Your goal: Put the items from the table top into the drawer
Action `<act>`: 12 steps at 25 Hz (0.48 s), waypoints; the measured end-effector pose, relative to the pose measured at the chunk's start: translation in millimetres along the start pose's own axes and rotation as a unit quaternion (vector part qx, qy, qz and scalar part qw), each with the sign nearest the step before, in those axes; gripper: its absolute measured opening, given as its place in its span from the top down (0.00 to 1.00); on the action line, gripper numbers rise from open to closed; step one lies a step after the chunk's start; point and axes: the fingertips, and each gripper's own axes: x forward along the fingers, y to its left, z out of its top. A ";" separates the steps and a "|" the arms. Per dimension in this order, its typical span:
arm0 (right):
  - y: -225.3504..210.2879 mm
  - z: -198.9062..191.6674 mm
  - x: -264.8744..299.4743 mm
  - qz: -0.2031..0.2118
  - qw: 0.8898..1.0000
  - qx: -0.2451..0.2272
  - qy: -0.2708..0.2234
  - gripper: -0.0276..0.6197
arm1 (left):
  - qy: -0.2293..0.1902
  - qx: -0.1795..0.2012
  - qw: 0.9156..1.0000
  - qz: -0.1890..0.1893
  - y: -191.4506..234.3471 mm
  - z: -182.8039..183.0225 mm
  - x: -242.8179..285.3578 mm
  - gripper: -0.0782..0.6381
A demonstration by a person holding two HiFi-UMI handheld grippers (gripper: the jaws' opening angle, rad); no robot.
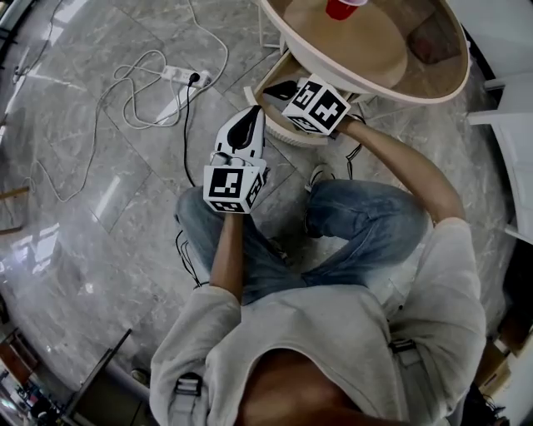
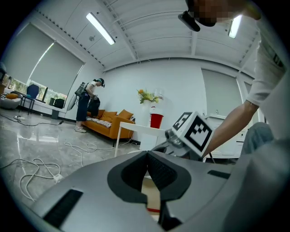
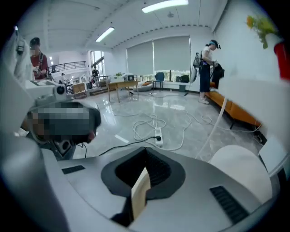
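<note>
A power strip point(image 1: 185, 76) with looped cables lies on the floor at the left. The left hand-held gripper point(image 1: 250, 118) is held out over the floor, its jaws pressed together with nothing between them. Just right of it, the right hand-held gripper point(image 1: 273, 91) hangs over the open drawer point(image 1: 279, 131), also closed. A pale strip shows in the gap below its tips, but I cannot tell what it is. The red cup point(image 1: 342, 7) stands on the round surface point(image 1: 400, 94) above.
</note>
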 end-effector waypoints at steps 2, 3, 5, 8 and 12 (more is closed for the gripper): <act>6.3 18.2 -20.0 -0.003 1.000 -0.018 -0.026 0.92 | 0.004 0.000 1.000 -0.002 -1.6 -3.3 0.8 0.87; 9.6 25.1 -29.7 -0.003 0.999 -0.025 -0.035 0.92 | 0.006 0.000 1.000 -0.004 -2.3 -4.6 1.3 0.87; 15.5 38.8 -49.5 -0.002 0.998 -0.034 -0.055 0.92 | 0.008 0.002 1.000 -0.006 -2.9 -5.7 1.9 0.87; 20.4 63.6 -79.0 -0.002 0.995 -0.035 -0.089 0.92 | 0.007 0.000 1.000 -0.008 -2.5 -5.1 2.0 0.87; 16.0 97.1 -115.9 -0.015 0.991 -0.048 -0.128 0.92 | 0.006 -0.002 1.000 -0.014 -5.7 -4.6 6.6 0.87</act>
